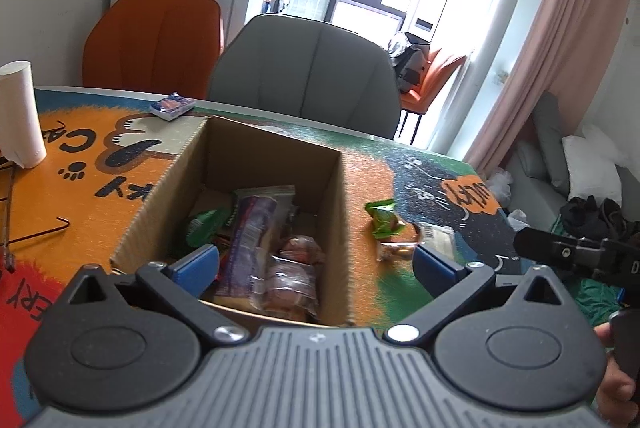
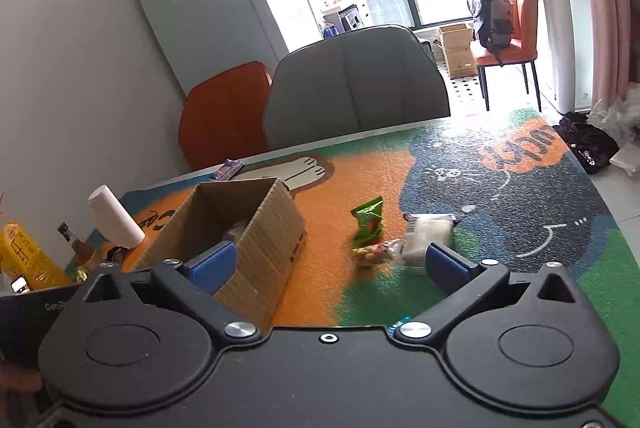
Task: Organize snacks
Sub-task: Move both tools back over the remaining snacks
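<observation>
Both claws, left gripper (image 1: 316, 264) and right gripper (image 2: 328, 266), are hanging released and empty; I'm squaring the right on the green packet (image 2: 369, 222) at frame centre for the cardboard box (image 2: 276, 228).

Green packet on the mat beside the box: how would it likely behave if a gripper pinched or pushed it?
The green packet looks like a small crimped foil wrapper, so probably light and crushable under the pads. Its glossy film may slip, though the textured mat should resist sliding. It lies flat, so rolling seems unlikely.
</observation>
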Available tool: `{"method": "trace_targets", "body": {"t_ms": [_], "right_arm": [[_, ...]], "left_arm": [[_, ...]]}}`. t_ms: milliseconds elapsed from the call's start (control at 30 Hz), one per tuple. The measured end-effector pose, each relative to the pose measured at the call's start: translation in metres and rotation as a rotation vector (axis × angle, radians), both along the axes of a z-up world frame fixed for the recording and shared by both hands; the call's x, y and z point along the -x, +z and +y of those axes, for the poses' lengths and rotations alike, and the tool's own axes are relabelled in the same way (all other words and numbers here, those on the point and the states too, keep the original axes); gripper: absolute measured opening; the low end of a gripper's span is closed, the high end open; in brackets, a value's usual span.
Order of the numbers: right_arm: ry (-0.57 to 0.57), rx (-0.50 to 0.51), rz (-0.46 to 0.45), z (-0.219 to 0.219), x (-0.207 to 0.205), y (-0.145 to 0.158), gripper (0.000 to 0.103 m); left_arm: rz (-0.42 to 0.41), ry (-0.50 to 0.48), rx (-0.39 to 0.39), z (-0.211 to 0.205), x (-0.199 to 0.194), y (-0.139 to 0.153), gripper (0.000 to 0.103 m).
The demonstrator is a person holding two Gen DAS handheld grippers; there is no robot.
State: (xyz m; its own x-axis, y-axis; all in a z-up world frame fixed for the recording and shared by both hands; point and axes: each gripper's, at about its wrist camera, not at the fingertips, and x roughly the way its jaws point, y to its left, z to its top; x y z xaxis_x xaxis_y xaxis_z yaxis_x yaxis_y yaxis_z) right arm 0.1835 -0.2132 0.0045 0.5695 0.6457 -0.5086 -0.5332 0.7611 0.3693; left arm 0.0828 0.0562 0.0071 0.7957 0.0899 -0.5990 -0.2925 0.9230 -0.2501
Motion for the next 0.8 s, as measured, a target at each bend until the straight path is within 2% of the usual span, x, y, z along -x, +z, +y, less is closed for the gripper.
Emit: {"method": "trace_targets", "body": {"t_ms": [500,800], "right_arm": [[-0.075,0.061,-0.007,-0.047,0.005,-0.017,0.103],[-0.086,0.077,0.02,-0.072,0.0,-0.033,0.102]], "left_arm": [[-0.031,-0.115,-0.015,-0.058,-0.005,-0.01,0.102],[-0.019,-0.167,-0.032,-0.09,-0.018,-0.023,0.101]]}}
